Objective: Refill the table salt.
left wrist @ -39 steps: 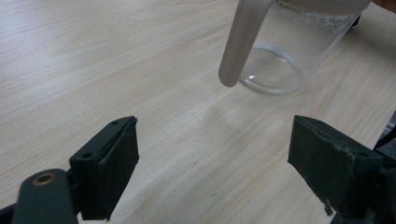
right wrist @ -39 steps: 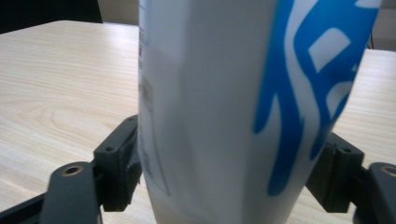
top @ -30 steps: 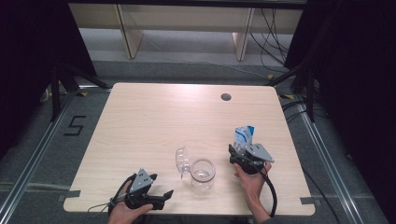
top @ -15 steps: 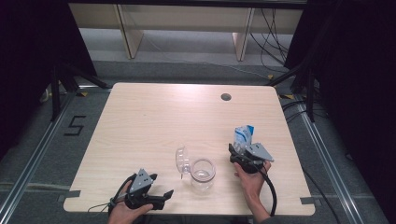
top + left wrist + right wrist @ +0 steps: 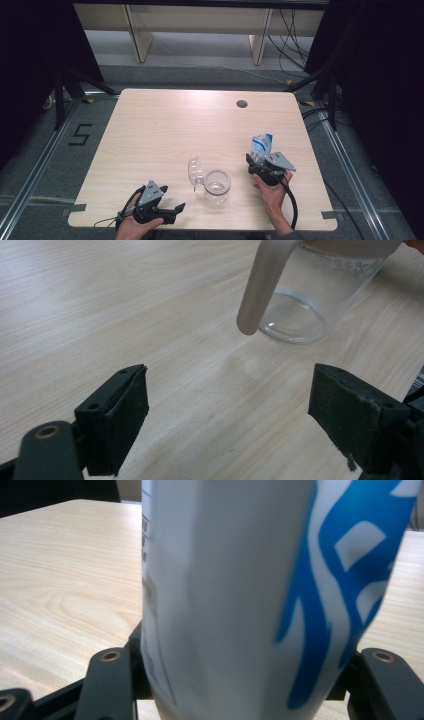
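White and blue, the carton (image 5: 261,147) stood upright near the right edge of the wooden table (image 5: 165,125), set between the jaws of the right gripper (image 5: 256,162), which had just been closing and sat against both its sides in the right gripper view. The left gripper (image 5: 172,210) rested at the table's near edge with its jaws spread wide and nothing between them. A clear glass pitcher (image 5: 216,186) stood between the two grippers, its lid (image 5: 194,171) lying just beside it.

Upright blue-and-white carton (image 5: 261,146) near table's right edge
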### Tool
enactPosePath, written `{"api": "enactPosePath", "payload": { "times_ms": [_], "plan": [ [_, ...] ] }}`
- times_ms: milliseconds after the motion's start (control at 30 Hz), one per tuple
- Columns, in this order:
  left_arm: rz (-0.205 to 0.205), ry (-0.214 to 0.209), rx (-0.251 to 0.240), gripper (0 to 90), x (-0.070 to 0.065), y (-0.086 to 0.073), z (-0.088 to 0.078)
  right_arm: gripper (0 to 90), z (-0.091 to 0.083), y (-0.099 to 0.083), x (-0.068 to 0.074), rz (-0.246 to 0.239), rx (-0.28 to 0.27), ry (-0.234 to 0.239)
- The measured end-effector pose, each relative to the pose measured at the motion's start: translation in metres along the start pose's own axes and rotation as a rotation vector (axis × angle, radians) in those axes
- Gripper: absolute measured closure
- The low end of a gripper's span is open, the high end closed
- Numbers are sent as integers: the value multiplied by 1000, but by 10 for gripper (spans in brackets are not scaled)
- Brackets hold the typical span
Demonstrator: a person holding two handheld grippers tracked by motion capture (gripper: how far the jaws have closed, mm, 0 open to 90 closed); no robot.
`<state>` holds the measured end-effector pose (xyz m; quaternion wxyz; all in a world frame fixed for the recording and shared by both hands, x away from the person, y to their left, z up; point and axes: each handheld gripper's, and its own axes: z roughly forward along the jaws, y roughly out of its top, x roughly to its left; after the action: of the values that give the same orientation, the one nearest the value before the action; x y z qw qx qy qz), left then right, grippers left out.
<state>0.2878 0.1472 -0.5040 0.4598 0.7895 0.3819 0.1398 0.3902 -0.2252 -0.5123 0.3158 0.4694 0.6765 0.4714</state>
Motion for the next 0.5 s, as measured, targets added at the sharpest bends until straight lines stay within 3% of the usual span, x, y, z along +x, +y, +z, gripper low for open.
{"api": "enactPosePath", "payload": {
  "times_ms": [67,133,367,400,500],
  "plan": [
    [-18,1,-2,157,0,0,0,395,-1,0,0,22,6,16],
    [-9,-1,-3,157,0,0,0,399,-1,1,-4,-17,-9,33],
    [-1,-1,-7,157,1,1,-1,406,-7,0,2,-23,0,62],
    [0,0,-7,157,1,1,-1,406,-8,1,0,-66,-7,71],
    [1,1,-6,157,1,1,-1,406,-12,3,1,-93,-29,89]
  ]
}}
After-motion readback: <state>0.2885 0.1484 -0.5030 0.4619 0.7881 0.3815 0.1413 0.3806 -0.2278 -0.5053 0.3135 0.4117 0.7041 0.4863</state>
